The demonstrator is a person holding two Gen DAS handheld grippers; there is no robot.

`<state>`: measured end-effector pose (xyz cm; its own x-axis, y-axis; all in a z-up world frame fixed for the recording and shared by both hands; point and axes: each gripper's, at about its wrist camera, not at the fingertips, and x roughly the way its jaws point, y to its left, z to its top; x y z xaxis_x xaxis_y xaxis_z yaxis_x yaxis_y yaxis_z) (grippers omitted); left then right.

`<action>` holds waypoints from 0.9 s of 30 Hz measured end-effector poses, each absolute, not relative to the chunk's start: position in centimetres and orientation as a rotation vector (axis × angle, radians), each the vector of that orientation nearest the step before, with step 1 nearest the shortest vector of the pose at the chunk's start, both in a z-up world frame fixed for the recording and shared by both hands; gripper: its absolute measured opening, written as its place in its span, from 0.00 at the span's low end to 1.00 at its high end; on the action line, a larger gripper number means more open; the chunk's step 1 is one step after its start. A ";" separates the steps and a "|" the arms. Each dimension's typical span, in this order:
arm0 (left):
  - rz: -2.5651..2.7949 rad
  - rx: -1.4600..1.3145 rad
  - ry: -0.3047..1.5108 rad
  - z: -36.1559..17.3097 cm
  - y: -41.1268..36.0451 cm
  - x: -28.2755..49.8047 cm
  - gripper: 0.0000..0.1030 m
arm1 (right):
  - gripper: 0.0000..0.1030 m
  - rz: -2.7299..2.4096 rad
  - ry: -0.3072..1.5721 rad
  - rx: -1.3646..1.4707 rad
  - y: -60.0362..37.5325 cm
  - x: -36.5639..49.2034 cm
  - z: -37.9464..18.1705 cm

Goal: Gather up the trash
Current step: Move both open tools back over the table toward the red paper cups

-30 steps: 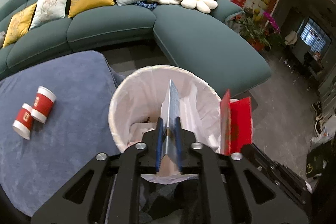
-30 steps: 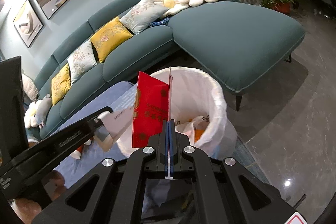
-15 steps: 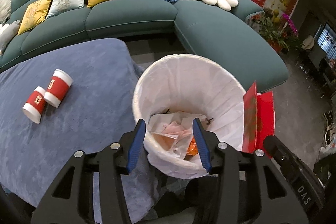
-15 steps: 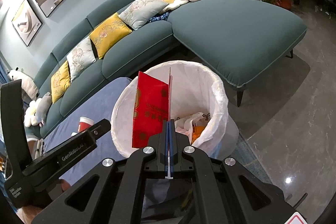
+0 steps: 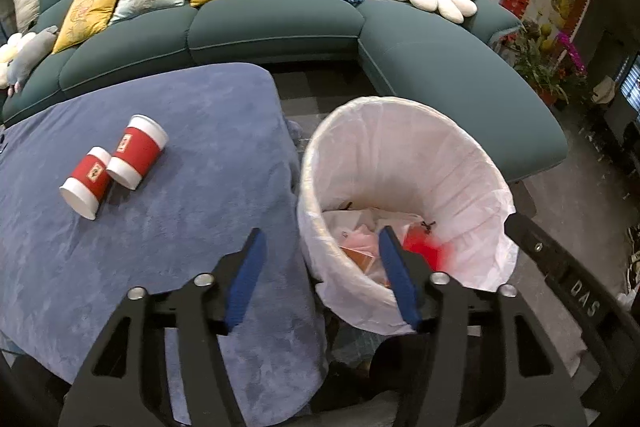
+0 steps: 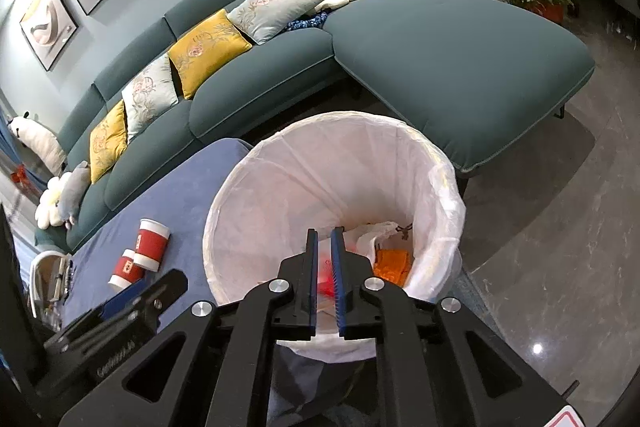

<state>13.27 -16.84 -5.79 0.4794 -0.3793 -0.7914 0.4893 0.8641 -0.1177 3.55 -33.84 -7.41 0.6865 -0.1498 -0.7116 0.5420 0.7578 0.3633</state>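
A round bin with a white liner stands beside the blue-clothed table and holds crumpled paper and orange scraps. A red packet shows as a red blur inside it, free of any pad. My left gripper hangs over the bin's near rim, jaws opening and empty. Above the bin's mouth my right gripper has its jaws opening by a narrow gap, with the red blur showing below them. Two red-and-white paper cups lie on their sides on the table.
A teal corner sofa with yellow and grey cushions curves behind the table and bin. Potted flowers stand at the far right. Grey tiled floor lies right of the bin. A clear container sits at the table's left end.
The left gripper let a pale card drop into the bin and spread its jaws. The right gripper let go of the red packet, which has fallen in. Both moved closer over the bin.
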 end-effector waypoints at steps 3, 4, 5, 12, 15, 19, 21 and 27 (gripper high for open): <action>-0.525 0.137 0.930 -5.9 -16.2 13.3 0.55 | 0.10 -0.408 0.715 0.593 -33.3 3.6 -7.3; -0.522 0.135 0.929 -5.9 -16.0 13.3 0.55 | 0.10 -0.405 0.715 0.590 -33.0 3.5 -7.2; -0.519 0.133 0.930 -5.9 -15.8 13.3 0.55 | 0.10 -0.402 0.716 0.587 -32.8 3.5 -7.1; -0.491 0.101 0.934 -6.0 -13.4 13.4 0.56 | 0.12 -0.382 0.732 0.558 -30.9 3.7 -6.6; -0.470 0.088 0.930 -5.9 -12.0 13.5 0.58 | 0.16 -0.367 0.737 0.537 -29.8 3.9 -6.3; -0.439 0.065 0.919 -5.7 -9.9 13.7 0.61 | 0.21 -0.347 0.733 0.505 -27.8 4.3 -5.6; -0.424 0.048 0.917 -5.5 -8.9 13.9 0.61 | 0.23 -0.337 0.735 0.493 -27.1 4.6 -5.4; -0.369 0.000 0.907 -5.2 -5.5 14.6 0.66 | 0.29 -0.299 0.744 0.445 -24.1 5.5 -4.7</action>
<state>14.56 -5.52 -5.19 0.5576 -0.3130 -0.7689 0.3131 0.9371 -0.1544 5.52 -24.14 -4.74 0.7008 -0.1041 -0.7058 0.4128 0.8660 0.2821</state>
